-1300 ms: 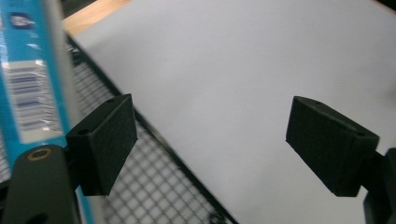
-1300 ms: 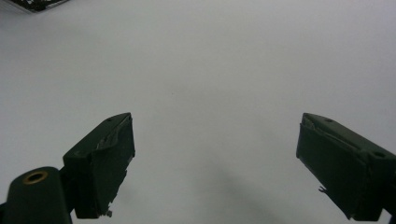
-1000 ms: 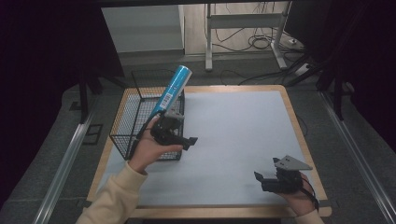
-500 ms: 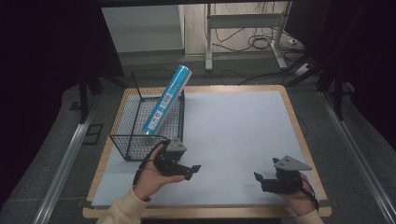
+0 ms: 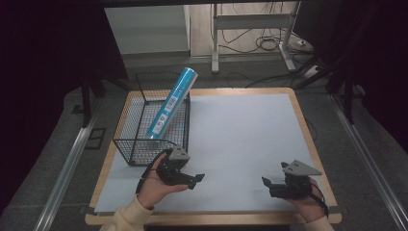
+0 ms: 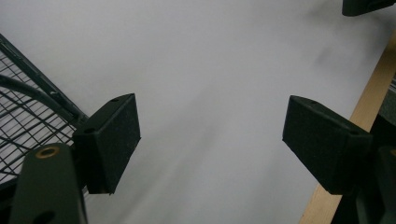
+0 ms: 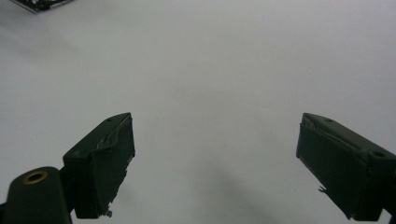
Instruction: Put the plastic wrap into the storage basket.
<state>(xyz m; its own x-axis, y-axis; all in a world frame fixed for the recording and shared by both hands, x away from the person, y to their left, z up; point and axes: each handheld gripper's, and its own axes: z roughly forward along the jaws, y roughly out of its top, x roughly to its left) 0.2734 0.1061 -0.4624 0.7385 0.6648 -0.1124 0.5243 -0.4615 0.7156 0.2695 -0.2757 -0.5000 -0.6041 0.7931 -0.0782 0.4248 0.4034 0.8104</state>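
Observation:
A blue tube [image 5: 172, 103] with a white label leans in a black wire basket [image 5: 139, 144] at the table's left, its top end sticking out over the far rim. My left gripper [image 5: 195, 180] is low over the grey mat just in front of the basket, apart from the tube. It is open; its jaws have just been closing a little, with nothing between them [image 6: 210, 121]. The basket's wire wall [image 6: 23, 126] is at the left in the left gripper view. My right gripper [image 5: 267, 183] rests near the front right, open and empty [image 7: 215, 140].
A grey mat [image 5: 240, 130] covers the wooden table; its wooden edge [image 6: 369, 93] runs at the right in the left gripper view. Metal rails flank the table on the floor, and a desk frame with cables stands beyond the far edge.
My left hand has drawn back from the basket toward the near edge and sunk low. The tube's lower end has settled deeper in the basket. The right hand has kept still.

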